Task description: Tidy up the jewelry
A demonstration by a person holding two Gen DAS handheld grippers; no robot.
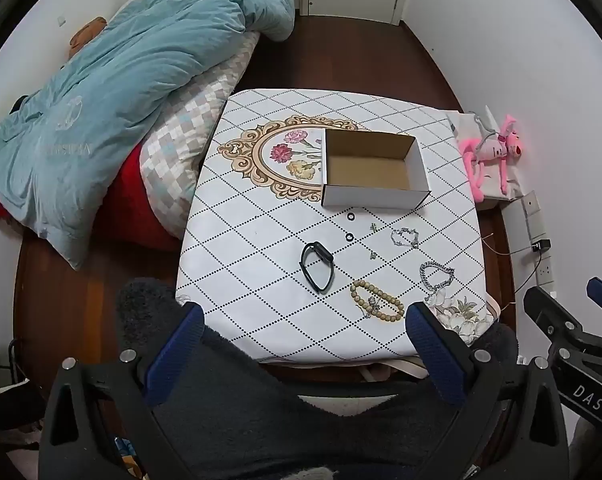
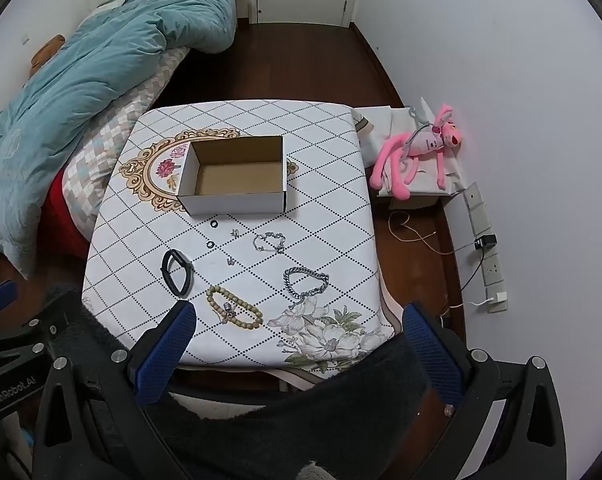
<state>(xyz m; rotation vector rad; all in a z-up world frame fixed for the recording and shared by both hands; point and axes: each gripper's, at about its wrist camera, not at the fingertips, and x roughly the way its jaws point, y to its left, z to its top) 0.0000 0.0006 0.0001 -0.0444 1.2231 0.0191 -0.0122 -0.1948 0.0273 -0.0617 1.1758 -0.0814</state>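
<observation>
An open empty cardboard box (image 1: 375,168) (image 2: 237,176) stands on the table (image 1: 261,240) (image 2: 321,208). In front of it lie a black watch band (image 1: 317,266) (image 2: 177,272), a beaded bracelet (image 1: 377,300) (image 2: 234,307), a silver chain bracelet (image 1: 437,275) (image 2: 304,281), a thinner silver bracelet (image 1: 404,237) (image 2: 269,242), two small black rings (image 1: 351,216) (image 2: 214,224) and small earrings (image 1: 373,227) (image 2: 234,233). My left gripper (image 1: 305,320) and right gripper (image 2: 297,318) are both open and empty, held above the table's near edge.
A bed with a blue duvet (image 1: 121,92) (image 2: 81,80) stands left of the table. A pink plush toy (image 1: 493,152) (image 2: 417,152) lies on a box at the right, by wall sockets and cables (image 2: 485,252). Dark wood floor surrounds the table.
</observation>
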